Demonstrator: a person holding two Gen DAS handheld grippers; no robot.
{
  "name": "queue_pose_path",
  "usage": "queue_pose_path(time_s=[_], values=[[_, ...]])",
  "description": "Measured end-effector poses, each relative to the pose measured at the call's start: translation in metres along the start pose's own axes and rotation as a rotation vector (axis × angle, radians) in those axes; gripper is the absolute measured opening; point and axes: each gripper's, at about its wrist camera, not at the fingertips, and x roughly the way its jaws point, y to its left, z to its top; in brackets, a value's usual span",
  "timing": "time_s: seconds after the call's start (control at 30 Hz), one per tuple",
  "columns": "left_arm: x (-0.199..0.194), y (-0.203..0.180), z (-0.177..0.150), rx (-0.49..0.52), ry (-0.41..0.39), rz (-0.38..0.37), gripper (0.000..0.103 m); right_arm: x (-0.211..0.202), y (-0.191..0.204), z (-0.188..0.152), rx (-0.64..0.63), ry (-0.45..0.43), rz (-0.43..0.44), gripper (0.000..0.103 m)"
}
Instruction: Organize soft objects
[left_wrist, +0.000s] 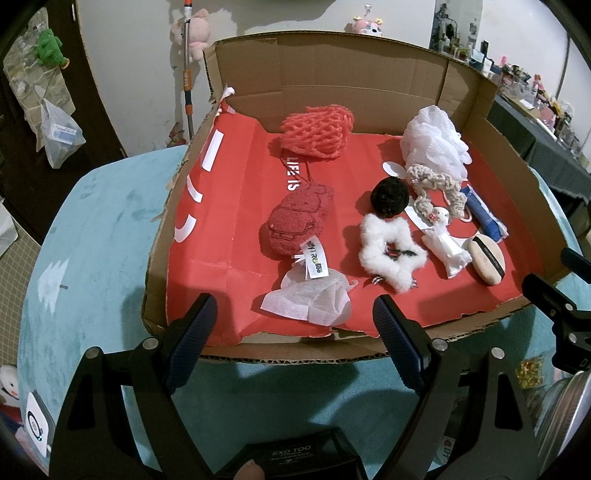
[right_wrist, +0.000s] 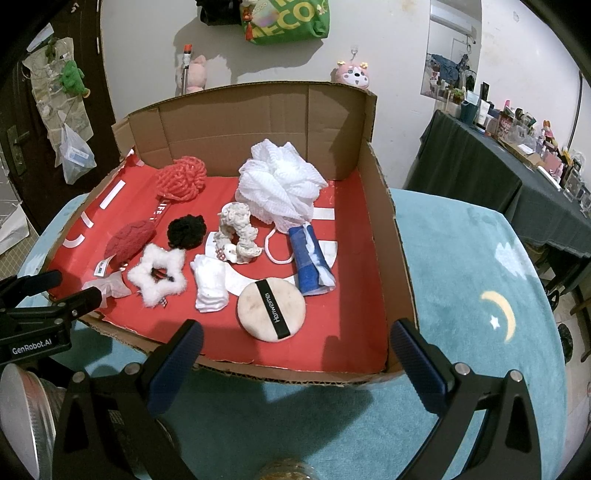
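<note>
The soft objects lie in a shallow cardboard box (left_wrist: 369, 66) lined with red paper (left_wrist: 229, 206), which stands on a counter under a teal cloth (right_wrist: 461, 258); the near wall of the box is cut low and ragged, the far and right walls stand high, the left wall leans outward. The left half of the red floor is bare, so there is free room; the right half is crowded, things touching or just beside each other.

The left claw (left_wrist: 291, 325) hangs over the low near edge, its jaws wide apart, holding nothing; a crumpled white mesh cloth (left_wrist: 310, 299) lies just beyond, between the two tips. The right claw (right_wrist: 295, 343) stands also wide apart and empty, before the near right corner, close to a round beige powder puff (right_wrist: 271, 308) with a black band.

The left view shows the label on the red plush piece (left_wrist: 299, 221) and the net pattern of the red foam sleeve (left_wrist: 317, 129) at the back; the right view shows better the white bath pouf (right_wrist: 280, 188), the blue rolled cloth (right_wrist: 308, 262), and the open teal counter at the right with a moon print (right_wrist: 504, 310). In the middle lie a black pompom (left_wrist: 389, 195), a white fluffy star-shaped ring (left_wrist: 391, 254), a beige crocheted scrunchie (right_wrist: 240, 232) and a small folded white cloth (right_wrist: 210, 288).
</note>
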Motion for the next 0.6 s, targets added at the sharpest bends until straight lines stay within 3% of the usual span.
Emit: queue_pose_path(time_s=[0.6], values=[[0.0000, -0.0005, 0.0006, 0.005, 0.001, -0.006, 0.086, -0.0004, 0.0002, -0.0003, 0.000, 0.000, 0.001, 0.103]])
